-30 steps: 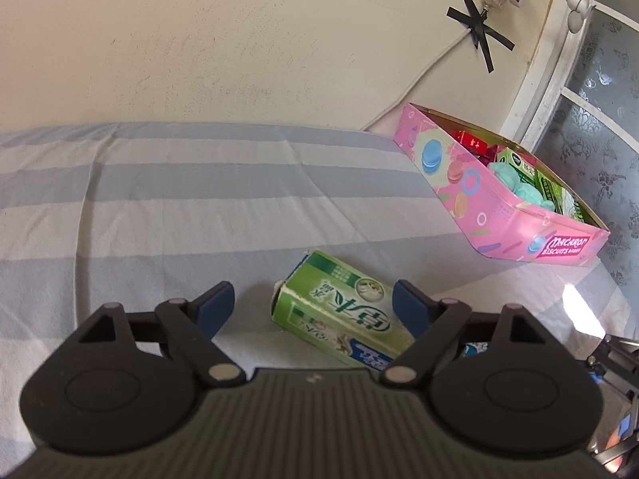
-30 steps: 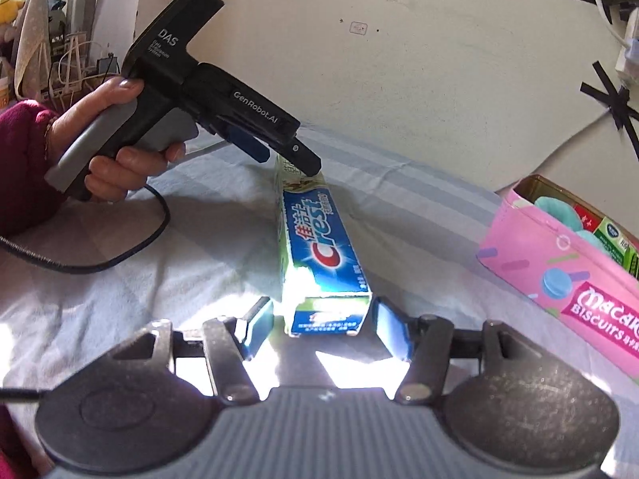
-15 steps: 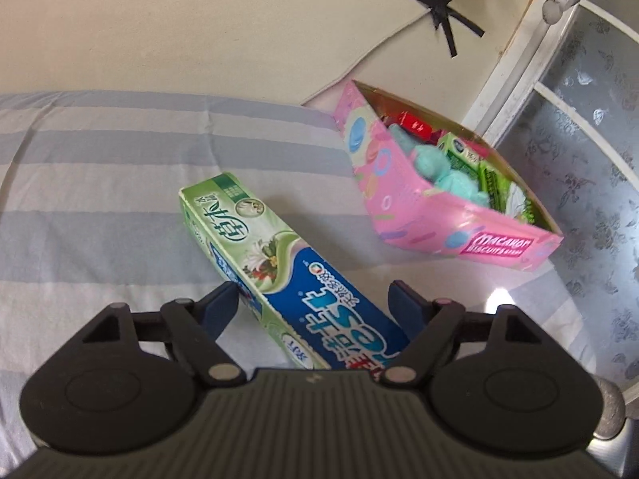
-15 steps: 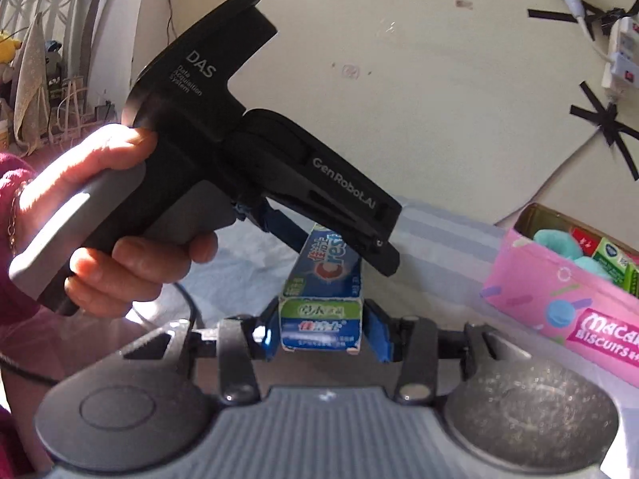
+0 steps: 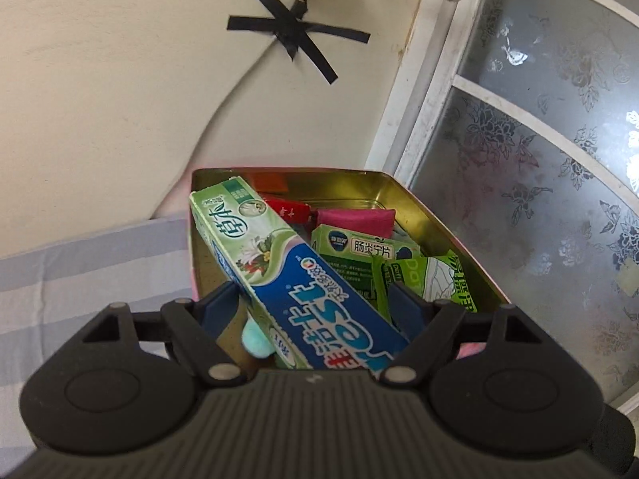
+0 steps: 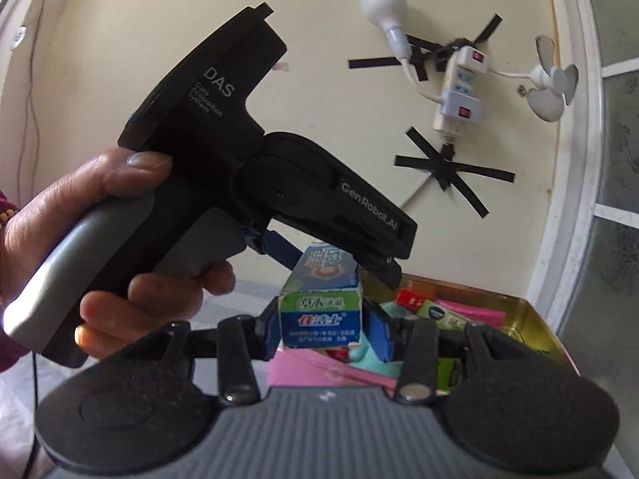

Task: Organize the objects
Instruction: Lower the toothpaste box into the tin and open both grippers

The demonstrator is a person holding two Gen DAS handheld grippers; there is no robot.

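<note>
Long glossy cardboard toothpaste box (image 5: pixel 303 291), clamped at opposite ends by left gripper (image 5: pixel 315 311) and right gripper (image 6: pixel 321 329), held above gold-lined rectangular tin (image 5: pixel 431 215) of small packets.

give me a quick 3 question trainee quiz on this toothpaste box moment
1. True or false: the toothpaste box is held over the open tin.
2. Which holds the box's end flap: A) left gripper B) right gripper C) neither?
3. Fill in: black tape on the wall forms an ___ shape.

Key: 1 true. 2 B, its jaws pinch the end flap; the left gripper's jaws sit on the long sides. 3 X.
</note>
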